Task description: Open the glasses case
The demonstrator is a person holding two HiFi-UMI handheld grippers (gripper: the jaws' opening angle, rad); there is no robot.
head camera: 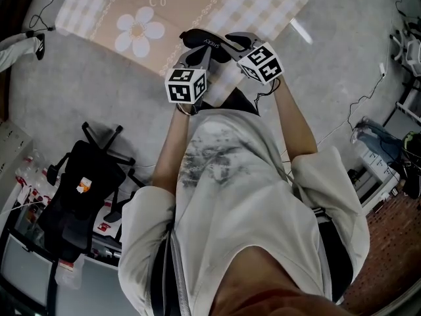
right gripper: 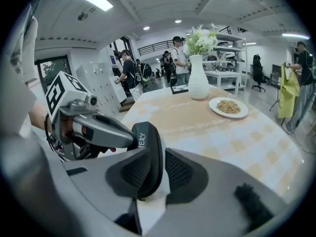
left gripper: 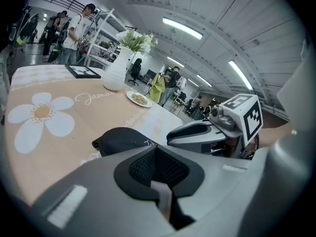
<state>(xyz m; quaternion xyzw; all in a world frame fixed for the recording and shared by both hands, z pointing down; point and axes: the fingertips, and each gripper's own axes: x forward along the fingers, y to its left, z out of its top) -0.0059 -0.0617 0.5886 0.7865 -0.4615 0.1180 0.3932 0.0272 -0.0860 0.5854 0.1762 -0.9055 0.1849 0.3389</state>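
A black soft glasses case [head camera: 197, 38] lies near the front edge of the table, on the flowered cloth [head camera: 138, 25]. My left gripper [head camera: 200, 52] is shut, its tips against the case's [left gripper: 123, 139] near end; I see nothing between its pads [left gripper: 158, 154]. Whether it pinches an edge I cannot tell. My right gripper [head camera: 233, 43] reaches in from the right. In the right gripper view the case [right gripper: 148, 157] stands on edge between the parted jaws [right gripper: 160, 169], lying against the left pad with a gap at the right pad. The left gripper's snout [right gripper: 106, 132] meets the case there.
Farther back on the table stand a white vase of flowers [right gripper: 198, 80], a plate of food [right gripper: 228, 106] and a framed picture [left gripper: 84, 71]. A black office chair [head camera: 85, 176] is on the floor to my left. People stand in the room behind.
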